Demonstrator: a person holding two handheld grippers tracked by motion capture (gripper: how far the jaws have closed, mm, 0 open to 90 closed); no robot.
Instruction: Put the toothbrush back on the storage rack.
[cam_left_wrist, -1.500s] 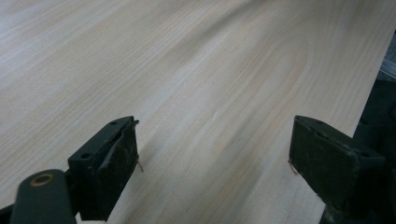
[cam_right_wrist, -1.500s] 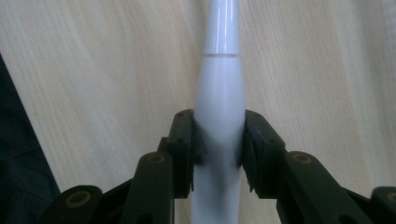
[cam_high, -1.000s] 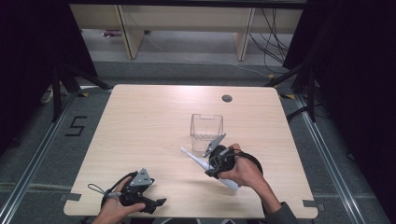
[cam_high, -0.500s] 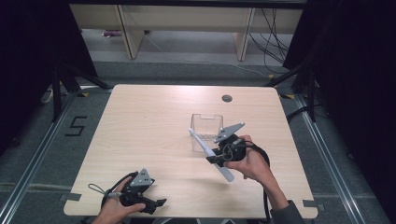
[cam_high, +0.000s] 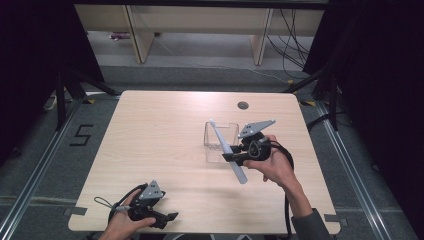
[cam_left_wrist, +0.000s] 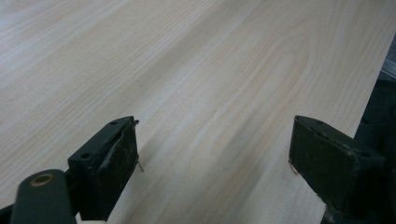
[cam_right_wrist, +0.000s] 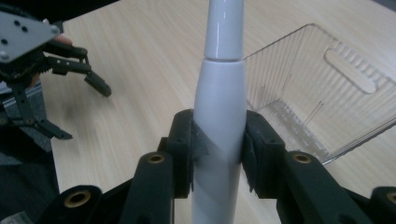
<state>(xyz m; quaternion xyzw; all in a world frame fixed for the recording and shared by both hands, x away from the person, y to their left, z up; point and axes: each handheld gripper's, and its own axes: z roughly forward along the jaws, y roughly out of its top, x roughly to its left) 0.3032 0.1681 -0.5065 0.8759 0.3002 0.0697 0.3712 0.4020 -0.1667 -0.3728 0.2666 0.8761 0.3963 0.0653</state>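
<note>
Light wood-grain table (cam_high: 165, 145), rounded corners, small round dark grommet (cam_high: 243, 105) near far edge. Grey floor around it, tape marks, a "5" marked on floor left of table. Pale shelving units (cam_high: 200, 30) at back, cables trailing on floor, dark curtains both sides.

Right gripper (cam_high: 231, 157) raised over table's right half, jaws clamped on white toothbrush (cam_high: 228, 151) (electric type, smooth glossy plastic, thick tapered handle narrowing to slim neck). In right gripper view, pads (cam_right_wrist: 187, 142) pressed against both sides of handle (cam_right_wrist: 219, 121), neck running up and away from jaws. Head end lying over the clear box (cam_high: 221, 142), butt end sticking out toward person's side below the jaws.

Clear box just beyond and beside right jaws: transparent rigid plastic, rectangular, ribbed walls, oval handle cutout in far wall (cam_right_wrist: 350, 70), open top, resting on table.

Left gripper (cam_high: 167, 218) low at near-left edge of table, well apart from right one, held in hand (cam_high: 120, 227). Jaws spread wide, nothing between them (bare wood grain under pads (cam_left_wrist: 116, 158)). Black jaws, grey triangular plate on top.
</note>
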